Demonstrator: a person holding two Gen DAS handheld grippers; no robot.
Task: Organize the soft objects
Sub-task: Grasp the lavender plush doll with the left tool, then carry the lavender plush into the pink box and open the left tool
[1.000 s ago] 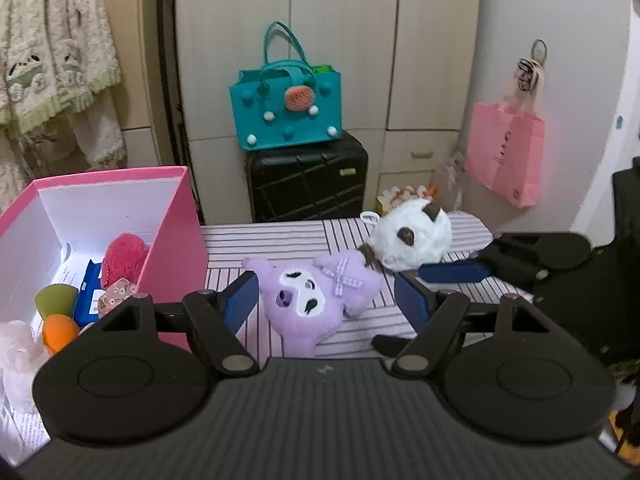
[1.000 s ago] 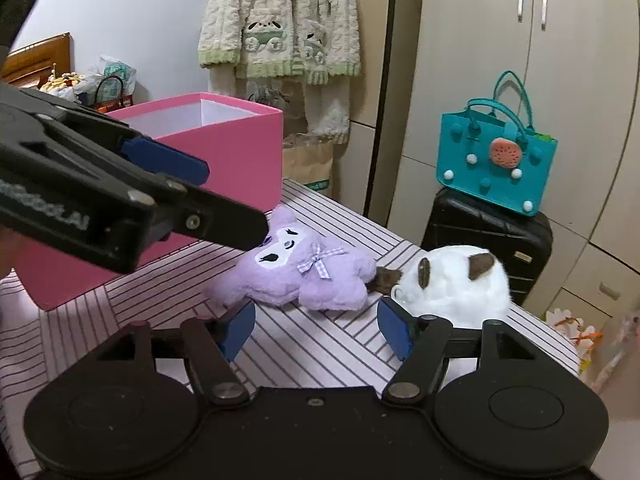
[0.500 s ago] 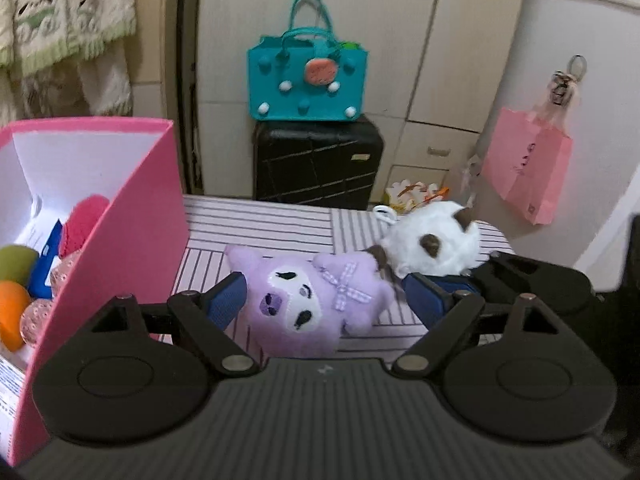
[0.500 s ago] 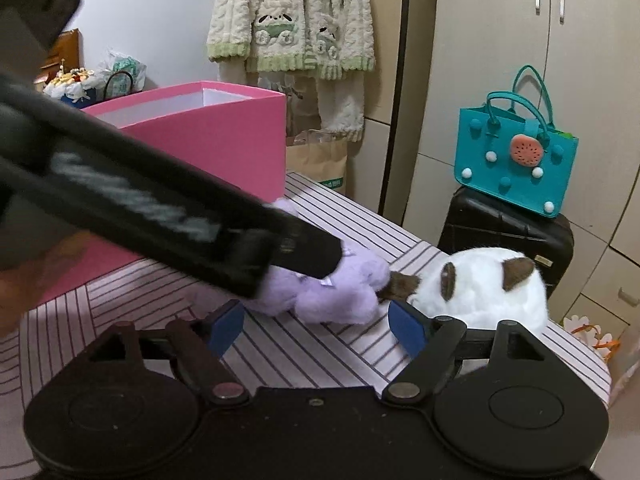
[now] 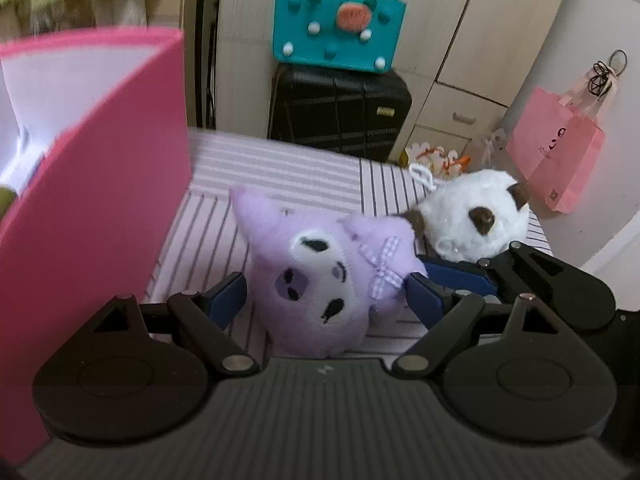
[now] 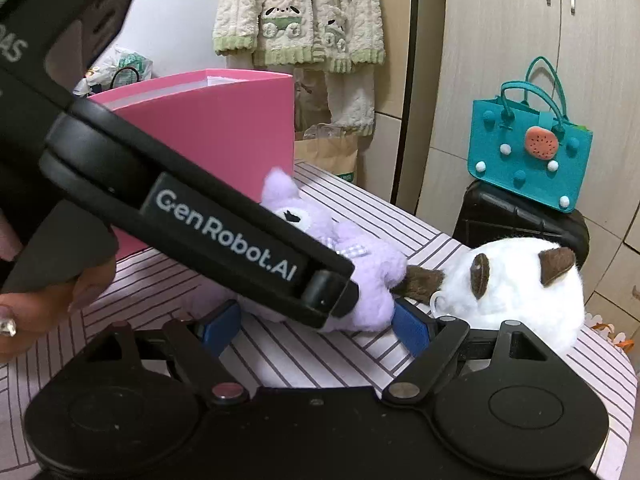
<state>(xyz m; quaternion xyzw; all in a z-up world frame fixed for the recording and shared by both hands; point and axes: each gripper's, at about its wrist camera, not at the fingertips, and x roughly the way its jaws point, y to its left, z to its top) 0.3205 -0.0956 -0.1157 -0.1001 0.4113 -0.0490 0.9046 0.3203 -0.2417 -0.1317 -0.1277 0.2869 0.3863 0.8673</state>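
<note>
A purple plush (image 5: 320,264) with a checked bow lies on the striped table (image 5: 280,172). My left gripper (image 5: 326,300) is open and straddles it, one blue pad on each side; I cannot tell whether the pads touch it. A white plush with brown ears (image 5: 476,216) lies just right of it. In the right wrist view my right gripper (image 6: 316,326) is open low over the table, in front of the purple plush (image 6: 372,276) and left of the white plush (image 6: 520,292). A finger (image 6: 240,236) of the left gripper crosses that view.
A tall pink box (image 5: 100,184) stands at the left, close to the purple plush. Behind the table a teal bag (image 5: 340,28) sits on a black suitcase (image 5: 340,112). A pink paper bag (image 5: 556,152) hangs at the right. A hand (image 6: 40,292) holds the left gripper.
The left gripper has come forward and down, so the purple plush now sits between its fingers and the box's inside has slid out of view. Both pairs of jaws have widened. The right gripper edged closer.
</note>
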